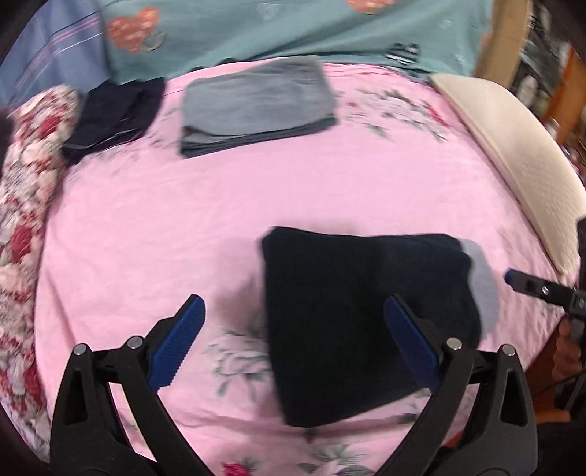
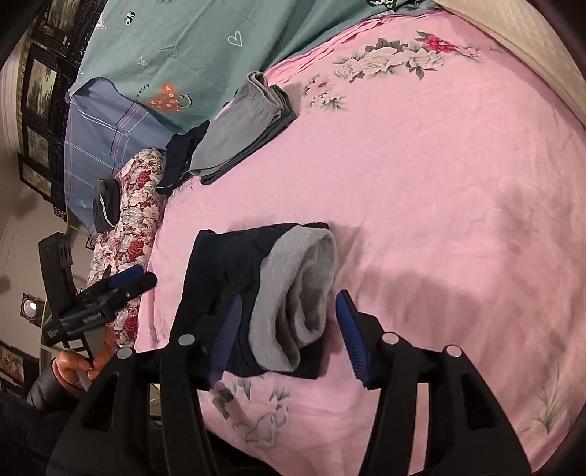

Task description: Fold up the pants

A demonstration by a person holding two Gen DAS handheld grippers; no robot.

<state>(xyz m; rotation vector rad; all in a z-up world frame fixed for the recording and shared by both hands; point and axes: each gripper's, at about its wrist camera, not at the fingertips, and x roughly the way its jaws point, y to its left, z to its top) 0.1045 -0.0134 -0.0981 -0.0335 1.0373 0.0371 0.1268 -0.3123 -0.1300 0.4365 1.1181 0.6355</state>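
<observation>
Dark navy pants (image 1: 366,322) lie folded into a compact block on the pink floral bedsheet (image 1: 219,205); in the right wrist view the same pants (image 2: 227,271) show a grey fleece lining (image 2: 296,293) at their open end. My left gripper (image 1: 293,329) is open and empty, hovering above the pants' left edge. My right gripper (image 2: 289,329) is open, its fingers on either side of the pants' grey end, holding nothing. The right gripper's tip (image 1: 531,285) shows at the right edge of the left wrist view; the left gripper (image 2: 124,282) shows at the left of the right wrist view.
Folded grey pants (image 1: 256,106) and a dark folded garment (image 1: 113,113) lie at the far side. A red floral quilt (image 1: 25,219) runs along the left. A teal duvet (image 1: 293,29) lies behind. A cream pillow (image 1: 520,161) sits at the right.
</observation>
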